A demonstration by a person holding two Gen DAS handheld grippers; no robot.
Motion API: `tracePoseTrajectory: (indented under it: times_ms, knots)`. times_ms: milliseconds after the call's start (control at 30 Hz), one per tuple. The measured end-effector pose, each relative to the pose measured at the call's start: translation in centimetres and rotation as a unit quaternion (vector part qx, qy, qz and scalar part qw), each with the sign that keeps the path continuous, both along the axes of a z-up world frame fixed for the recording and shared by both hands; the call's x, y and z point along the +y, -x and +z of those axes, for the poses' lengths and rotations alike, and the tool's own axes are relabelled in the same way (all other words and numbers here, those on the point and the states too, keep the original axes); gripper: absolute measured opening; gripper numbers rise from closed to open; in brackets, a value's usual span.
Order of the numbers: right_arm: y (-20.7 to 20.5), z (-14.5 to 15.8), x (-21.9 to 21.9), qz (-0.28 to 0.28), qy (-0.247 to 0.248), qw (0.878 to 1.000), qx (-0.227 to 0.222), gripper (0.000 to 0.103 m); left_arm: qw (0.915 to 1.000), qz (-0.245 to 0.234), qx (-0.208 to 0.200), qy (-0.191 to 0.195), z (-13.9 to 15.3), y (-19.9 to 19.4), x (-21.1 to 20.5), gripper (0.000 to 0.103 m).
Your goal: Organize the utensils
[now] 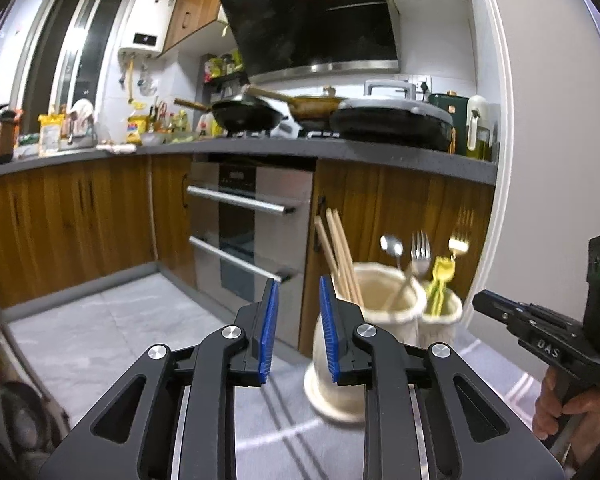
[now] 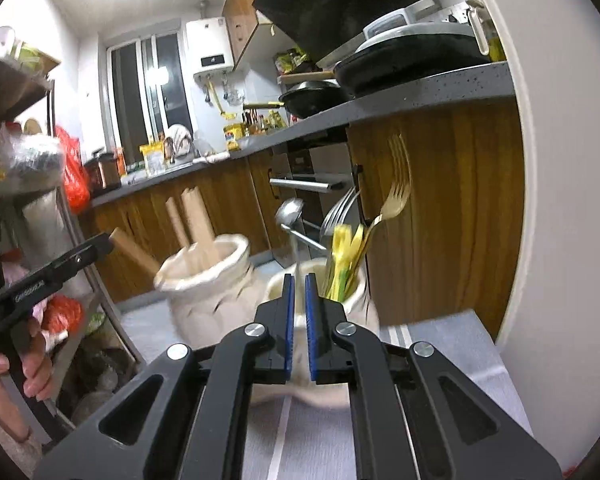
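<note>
Two cream ceramic holders stand side by side on a grey striped cloth (image 1: pixel 260 412). Wooden chopsticks (image 1: pixel 340 252) stick out of the left holder (image 1: pixel 384 320). A silver spoon (image 1: pixel 392 246) and a silver fork (image 1: pixel 420 254) rise beside them. The right holder (image 1: pixel 444 316) has yellow-green utensils (image 1: pixel 440 280) and a gold fork (image 1: pixel 460 240). My left gripper (image 1: pixel 299 284) is open and empty, just left of the holders. My right gripper (image 2: pixel 299 280) is shut with nothing between its pads, right before the right holder (image 2: pixel 352 296). The chopsticks (image 2: pixel 196 220) lean out of the left holder (image 2: pixel 204 280).
Behind the holders are wooden cabinets (image 1: pixel 400 208) and a steel oven (image 1: pixel 252 216) under a grey countertop (image 1: pixel 260 146) with pans. A white wall edge (image 1: pixel 540 160) stands to the right. A cluttered shelf rack (image 2: pixel 40 184) stands to the left. A hand holds each gripper handle.
</note>
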State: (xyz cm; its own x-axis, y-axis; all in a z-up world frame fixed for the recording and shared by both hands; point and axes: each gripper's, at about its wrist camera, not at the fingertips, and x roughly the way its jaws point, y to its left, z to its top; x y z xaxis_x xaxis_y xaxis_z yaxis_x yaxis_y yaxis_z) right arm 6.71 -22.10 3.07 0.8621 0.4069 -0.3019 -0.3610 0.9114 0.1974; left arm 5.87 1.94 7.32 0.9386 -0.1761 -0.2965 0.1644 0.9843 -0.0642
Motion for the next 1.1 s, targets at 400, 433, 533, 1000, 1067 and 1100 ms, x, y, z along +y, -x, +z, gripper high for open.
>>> tracePoseTrajectory:
  times_ms: [400,433,533,1000,1067,1100]
  knots:
    - [3.7,-2.0,0.5,-0.016,0.068,0.997,-0.01,0.059,0.9997,0.002,0.023,0.0,-3.9,4.5,-3.2,0.053]
    - [3.7,-2.0,0.3,-0.02,0.069,0.997,-0.013,0.06,0.9998,0.002,0.021,-0.004,-4.0,4.6,-3.6,0.056]
    - [3.7,-1.8,-0.4,-0.036,0.077,0.996,-0.026,0.068,0.9996,0.011,0.001,-0.025,-4.4,5.2,-4.4,0.069]
    - [3.2,-2.7,-1.4,-0.042,0.081,0.995,-0.038,0.087,0.9984,0.011,-0.013,-0.054,-6.2,5.2,-6.0,0.09]
    - [3.4,-2.6,-1.4,-0.04,0.081,0.995,-0.042,0.089,0.9985,0.011,-0.015,-0.052,-6.2,5.3,-6.0,0.092]
    - [3.4,-2.6,-1.5,-0.039,0.081,0.995,-0.044,0.091,0.9986,0.009,-0.016,-0.05,-6.2,5.3,-6.0,0.092]
